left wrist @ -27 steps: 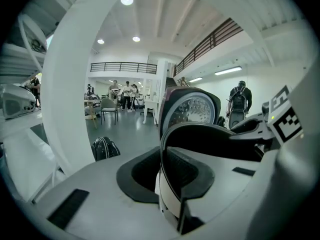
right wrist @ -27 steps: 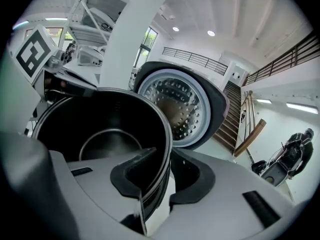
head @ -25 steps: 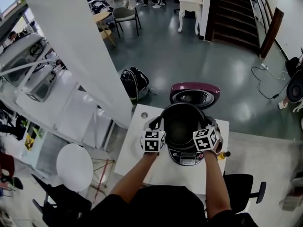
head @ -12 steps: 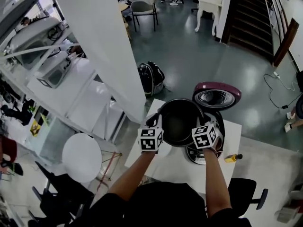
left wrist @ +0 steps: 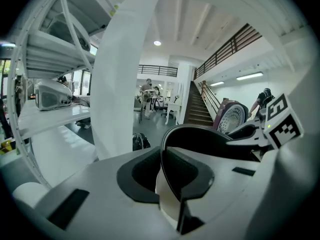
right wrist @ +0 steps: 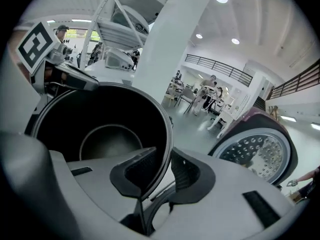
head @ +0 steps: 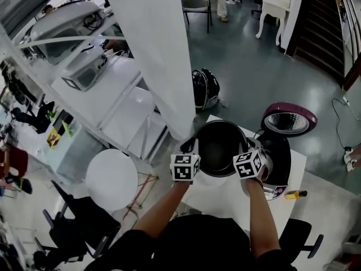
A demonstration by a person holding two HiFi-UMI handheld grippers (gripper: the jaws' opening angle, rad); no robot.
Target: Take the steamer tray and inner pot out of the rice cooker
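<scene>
The black round metal inner pot [head: 219, 148] hangs between my two tongs, out of the cooker and just to its left, over the left part of the white desk [head: 223, 199]. My left tongs [left wrist: 165, 171] are pinched on the pot's thin rim on its left side, and the dark edge runs straight between the two black pads. My right tongs [right wrist: 164, 170] grip the rim on the opposite side, one ribbed pad inside the wall and one outside, both pressed onto it. From that side I look down into the pot's dark, bare bottom. Just beyond the right tongs sits the black and silver rice cooker [head: 279, 165] on the desk, its cavity open. Its maroon-edged lid [head: 289, 121] is tipped back, showing a silver plate full of small holes. A small yellow and black object [head: 294, 195] lies on the desk near the cooker's front. Below the desk on my left stands a round white stool [head: 111, 179]. Farther off, a black backpack [head: 204, 88] rests on the grey-green floor beside a broad white pillar [head: 155, 55]. White shelving [head: 84, 75] carrying appliances runs along the left, and a dark staircase [head: 318, 16] rises at the far right.
</scene>
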